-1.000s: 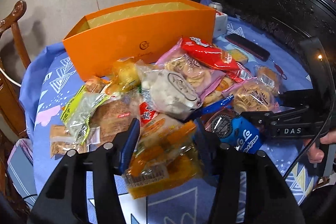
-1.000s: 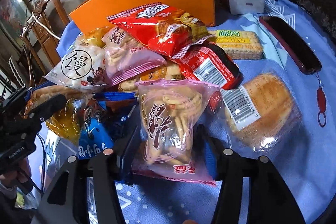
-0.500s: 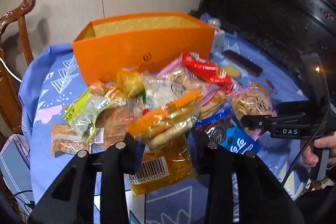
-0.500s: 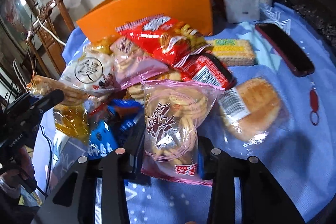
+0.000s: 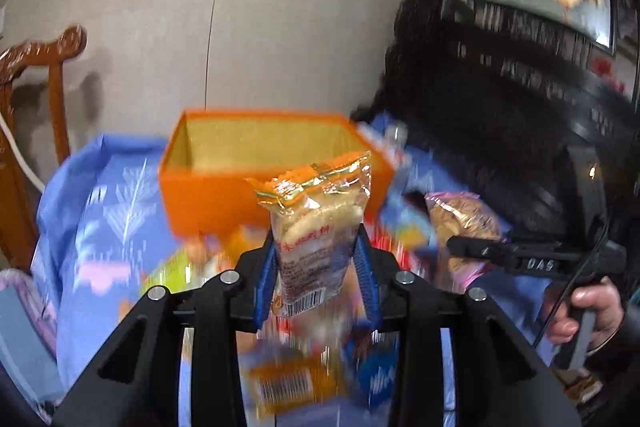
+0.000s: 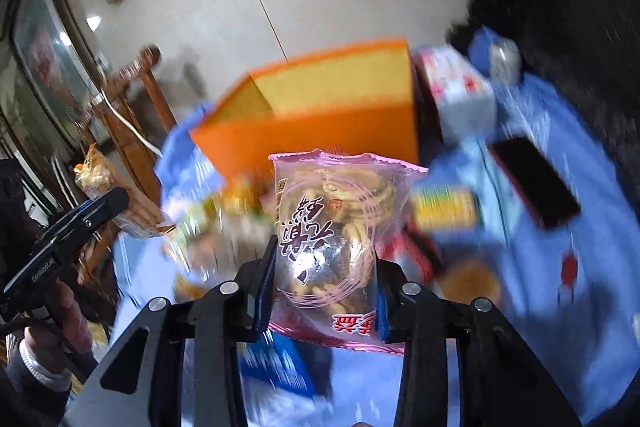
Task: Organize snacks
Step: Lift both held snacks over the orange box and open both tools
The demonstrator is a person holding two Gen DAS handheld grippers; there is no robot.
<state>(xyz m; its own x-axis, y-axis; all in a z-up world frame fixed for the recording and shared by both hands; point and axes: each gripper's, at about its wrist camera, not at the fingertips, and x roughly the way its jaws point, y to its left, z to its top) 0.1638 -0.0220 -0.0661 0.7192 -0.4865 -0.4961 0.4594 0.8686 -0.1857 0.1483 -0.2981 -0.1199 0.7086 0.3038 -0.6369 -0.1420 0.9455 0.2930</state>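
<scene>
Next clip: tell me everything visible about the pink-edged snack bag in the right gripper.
The pink-edged snack bag is a clear plastic pouch with pink crimped top and bottom seams, dark brush-style characters on its front and red characters near the bottom. Brownish twisted biscuits fill it. It stands upright, clamped at its lower half between the blue pads of the right gripper, lifted clear of the blurred snack pile, with the orange box behind it. Nothing else touches it.

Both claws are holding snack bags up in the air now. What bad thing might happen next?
The left gripper pinches only the lower half of the gold-topped cracker bag, so it might slip or flop. The right gripper squeezes the pink biscuit bag; the biscuits may crack. Both head for one orange box, so they might bump.
</scene>
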